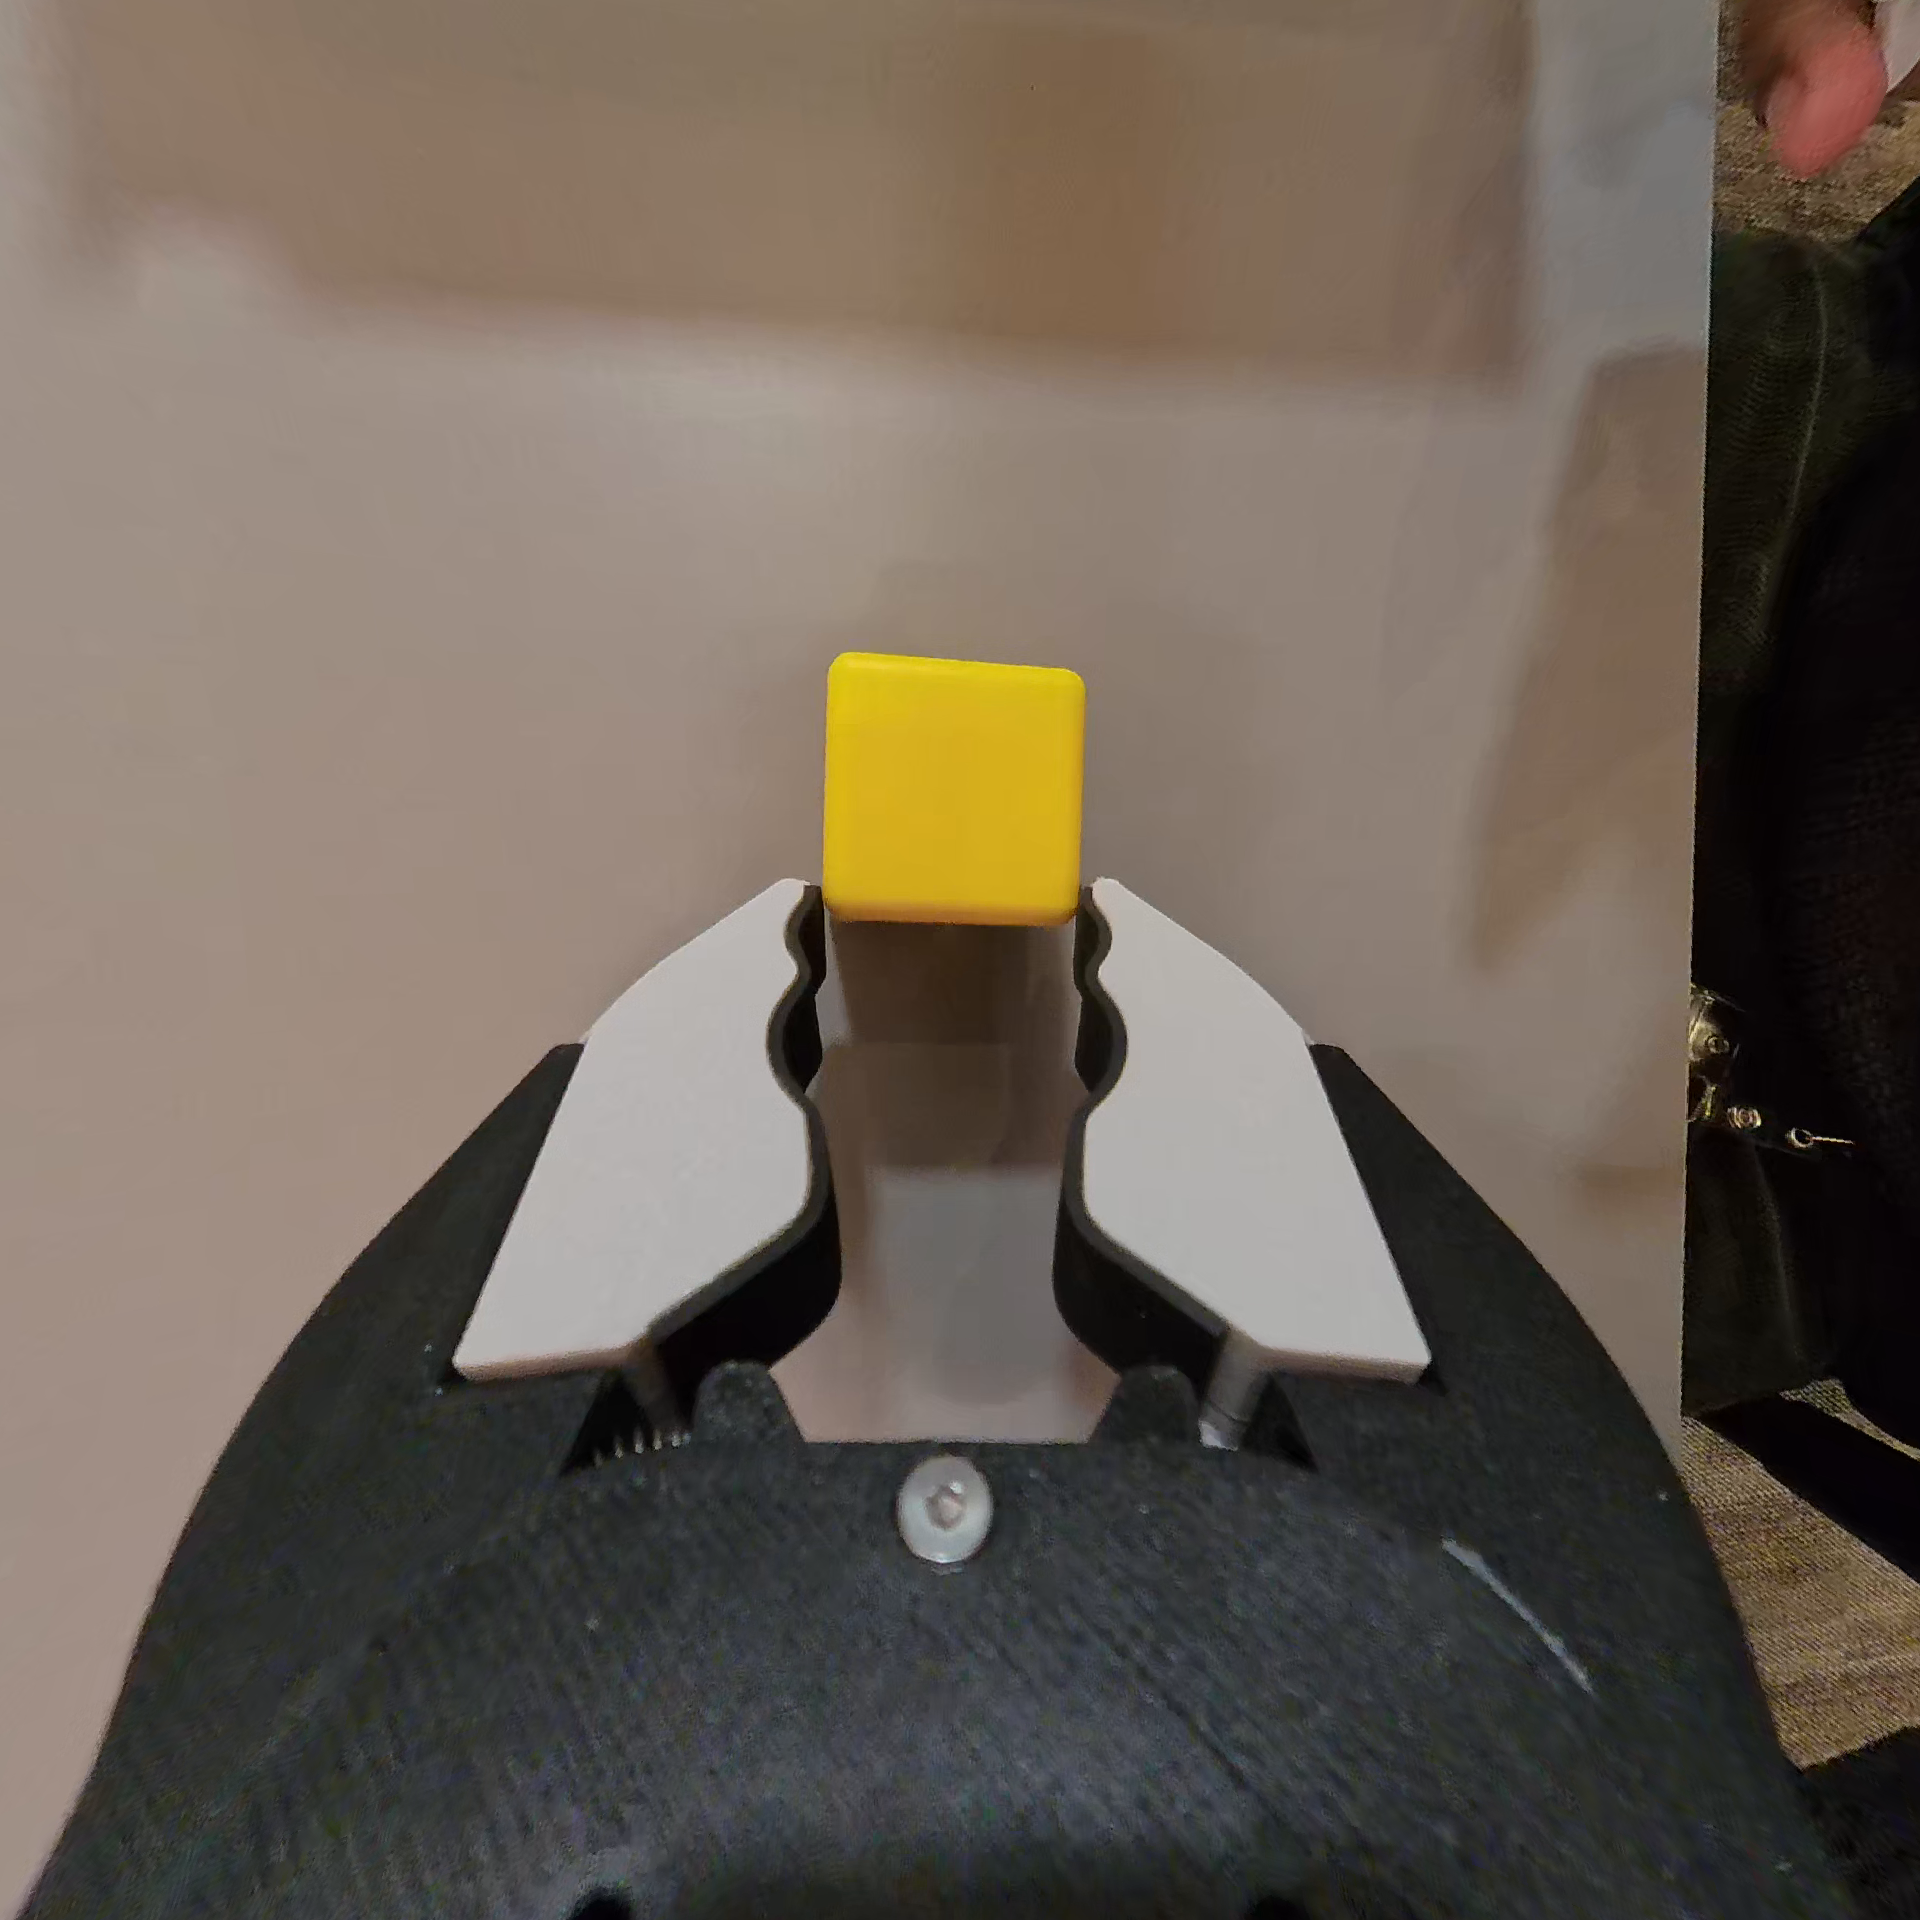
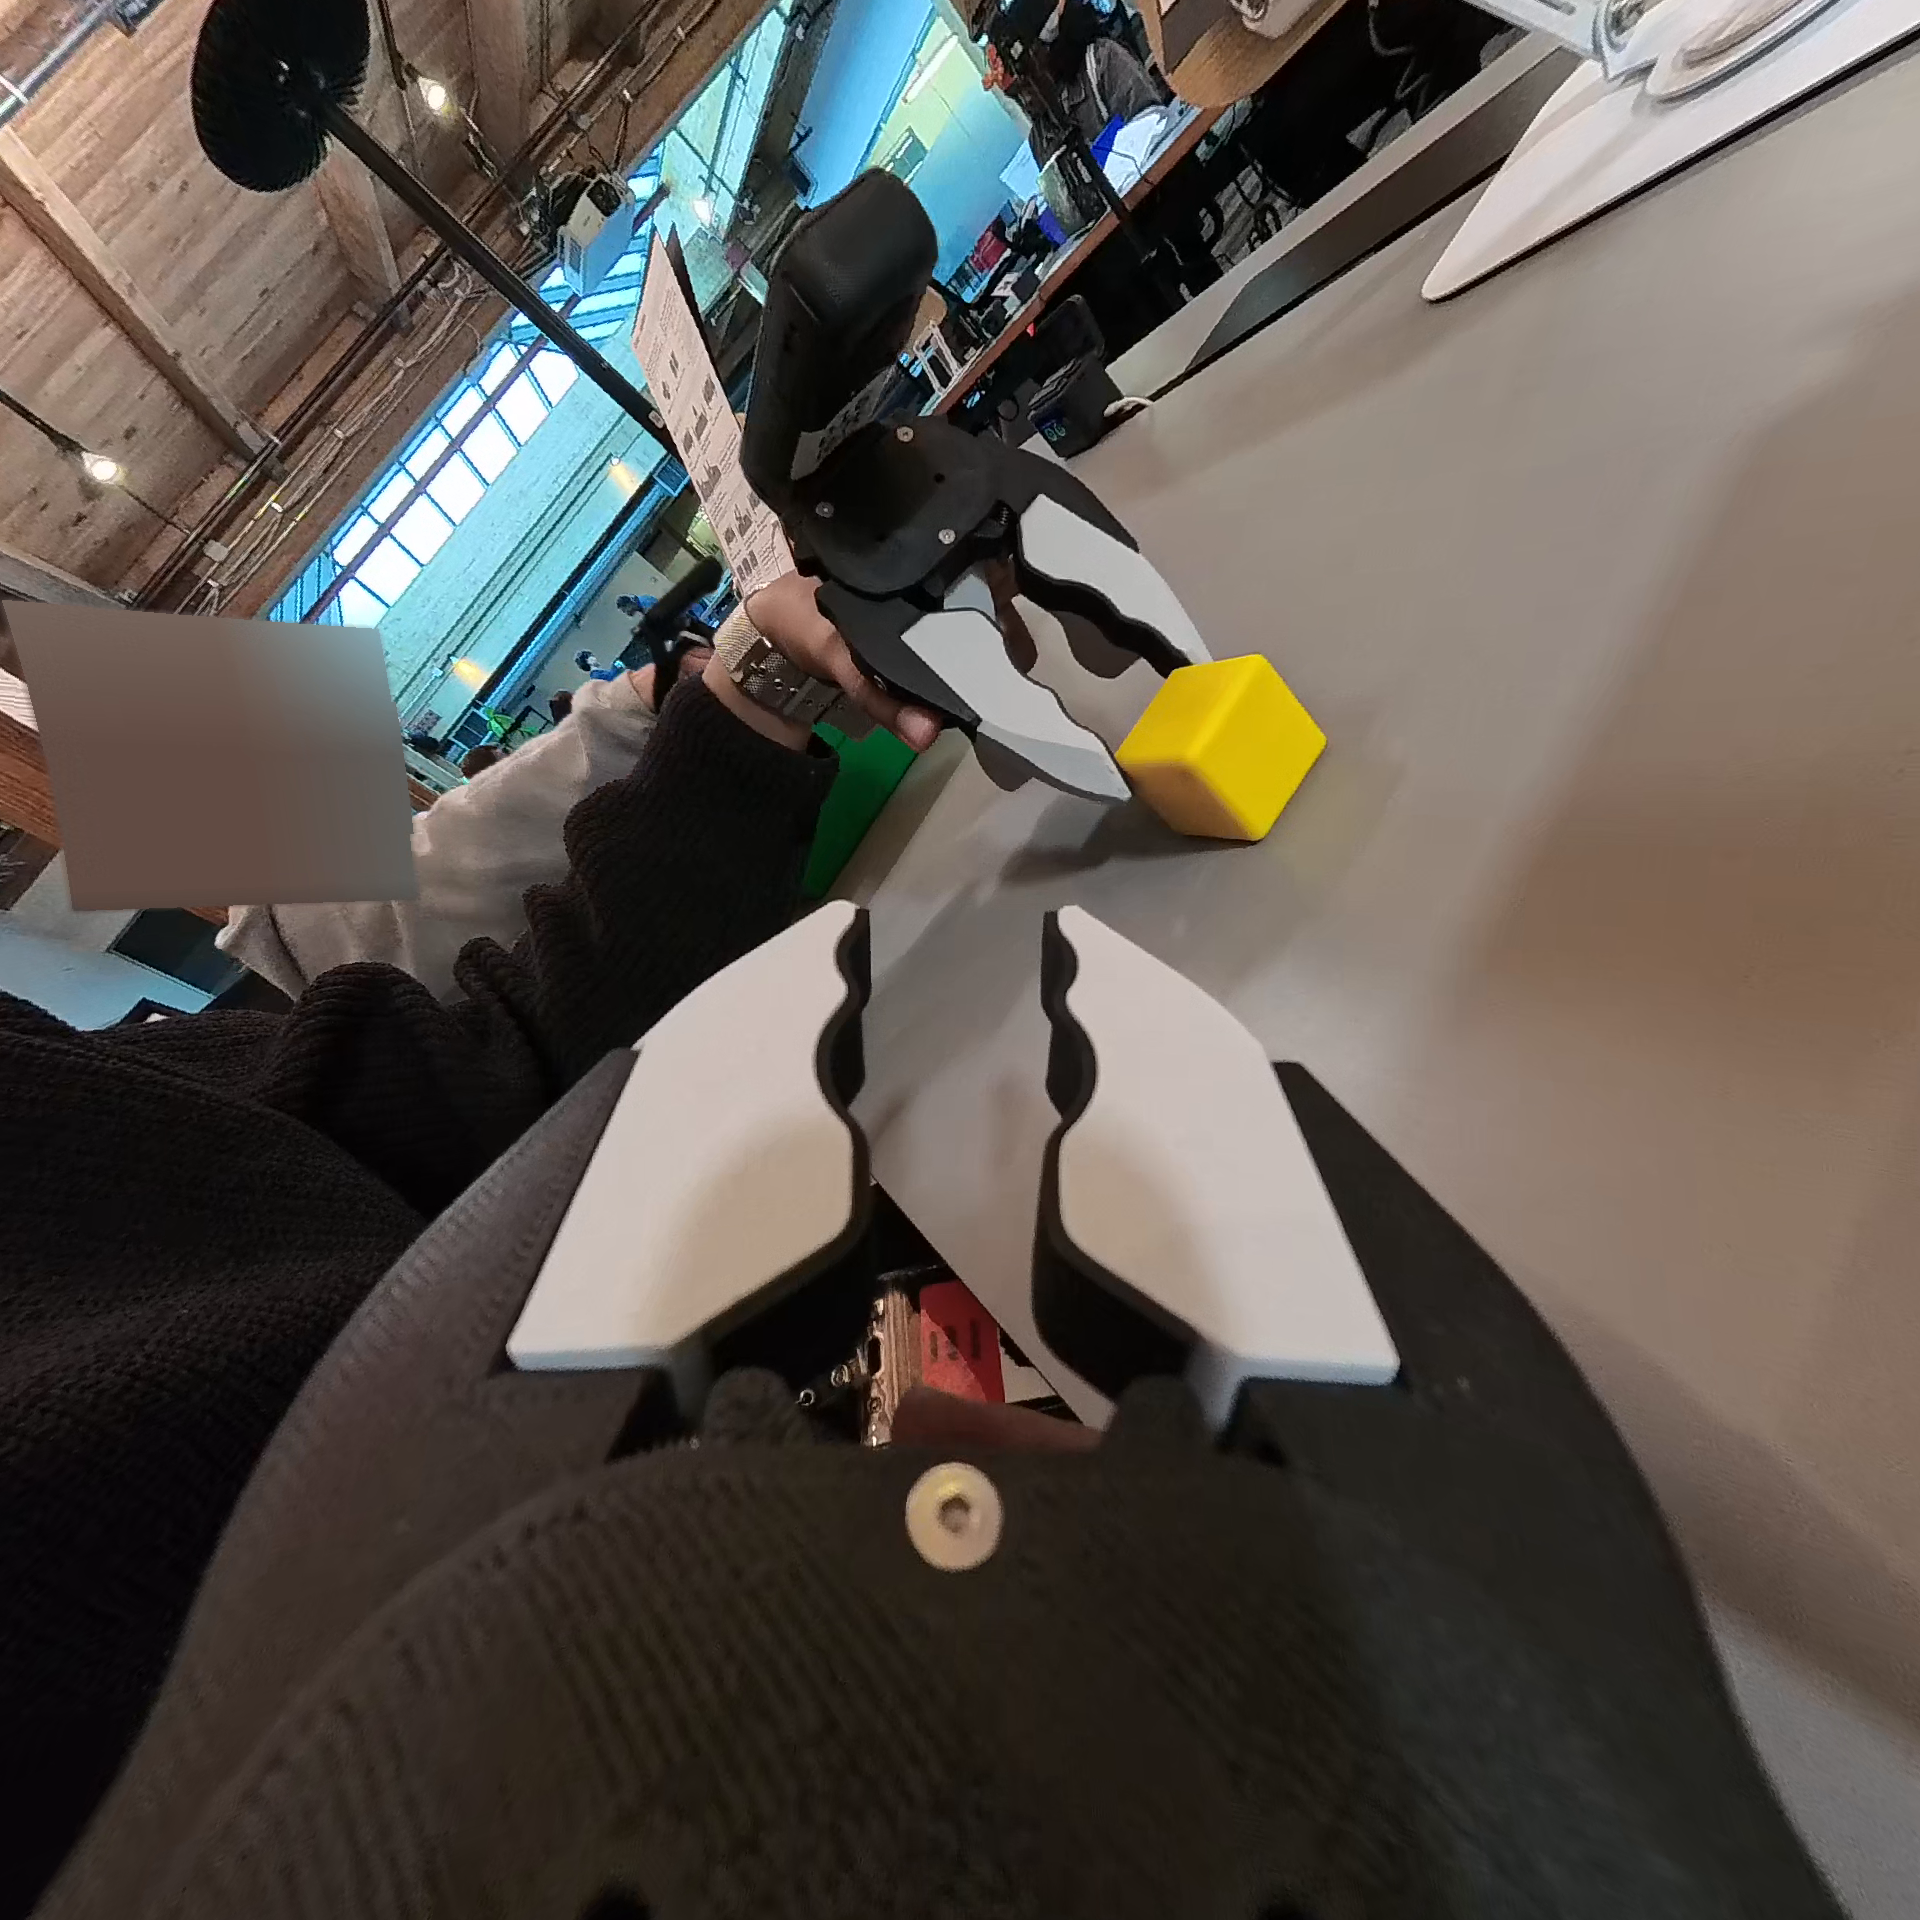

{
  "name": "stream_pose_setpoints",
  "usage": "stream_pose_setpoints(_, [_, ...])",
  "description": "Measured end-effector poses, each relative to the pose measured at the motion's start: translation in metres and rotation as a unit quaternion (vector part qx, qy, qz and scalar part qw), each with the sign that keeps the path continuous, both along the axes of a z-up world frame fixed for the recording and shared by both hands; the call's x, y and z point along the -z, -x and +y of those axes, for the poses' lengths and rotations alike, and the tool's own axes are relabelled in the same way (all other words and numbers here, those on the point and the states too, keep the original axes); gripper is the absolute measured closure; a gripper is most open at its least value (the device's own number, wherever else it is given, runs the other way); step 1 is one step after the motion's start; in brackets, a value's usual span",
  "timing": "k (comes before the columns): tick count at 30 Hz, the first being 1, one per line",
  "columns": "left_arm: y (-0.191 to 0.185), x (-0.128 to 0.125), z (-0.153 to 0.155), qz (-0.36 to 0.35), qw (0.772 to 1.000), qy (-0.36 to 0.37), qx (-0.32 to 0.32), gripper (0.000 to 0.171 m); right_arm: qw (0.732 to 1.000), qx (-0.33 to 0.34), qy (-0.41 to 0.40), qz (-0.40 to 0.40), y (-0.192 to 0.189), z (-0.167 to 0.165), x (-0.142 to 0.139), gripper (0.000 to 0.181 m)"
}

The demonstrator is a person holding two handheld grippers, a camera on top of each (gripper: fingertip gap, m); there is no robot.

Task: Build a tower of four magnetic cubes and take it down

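The small yellow plastic cube (image 1: 951, 790) stands on the smooth grey table (image 2: 1558, 727), directly before the open tips of the left gripper (image 1: 948, 896) (whether they touch it, I cannot tell). The right gripper (image 2: 951, 920) is near, with jaws apart, holding nothing. A green block (image 2: 857, 800) lies behind the left gripper, at the table edge.

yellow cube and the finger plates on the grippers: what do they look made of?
Yellow cube: likely moulded plastic, satin finish; even colour, rounded edges, soft highlights. Finger plates: pale grey, matte, flat, probably plastic, with black wavy inner pads that could be rubber. Gripper body below looks 3D-printed, judging by fine layer lines.
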State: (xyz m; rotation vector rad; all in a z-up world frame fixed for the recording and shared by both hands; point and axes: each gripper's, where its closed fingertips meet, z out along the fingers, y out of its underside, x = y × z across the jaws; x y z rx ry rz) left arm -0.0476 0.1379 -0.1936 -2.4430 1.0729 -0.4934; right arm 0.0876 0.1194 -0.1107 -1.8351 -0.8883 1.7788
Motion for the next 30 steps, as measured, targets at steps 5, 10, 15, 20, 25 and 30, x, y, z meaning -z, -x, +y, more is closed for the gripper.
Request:
stream_pose_setpoints(5, [0.005, -0.003, 0.000, 0.007, 1.000, -0.004, -0.007, 0.122, 1.000, -0.001, 0.000, 0.000, 0.000, 0.000, 0.000, 0.149])
stream_pose_setpoints(10, [0.027, -0.015, 0.001, 0.034, 0.999, -0.024, -0.034, 0.125, 1.000, -0.003, -0.008, -0.014, 0.000, -0.001, 0.005, 0.149])
stream_pose_setpoints(15, [0.043, -0.043, 0.002, 0.020, 0.996, -0.065, -0.062, 0.125, 0.999, -0.013, -0.017, -0.027, 0.001, -0.006, 0.009, 0.148])
stream_pose_setpoints(20, [0.068, -0.075, 0.024, 0.068, 0.975, -0.176, -0.118, 0.127, 1.000, -0.016, -0.014, -0.022, 0.003, -0.008, 0.008, 0.148])
stream_pose_setpoints(25, [0.087, -0.113, 0.042, 0.099, 0.933, -0.295, -0.178, 0.131, 0.999, -0.021, -0.020, -0.026, 0.006, -0.011, 0.009, 0.148])
stream_pose_setpoints(30, [0.099, -0.141, 0.036, 0.072, 0.909, -0.338, -0.232, 0.124, 0.998, -0.036, -0.031, -0.028, 0.012, -0.017, 0.008, 0.148])
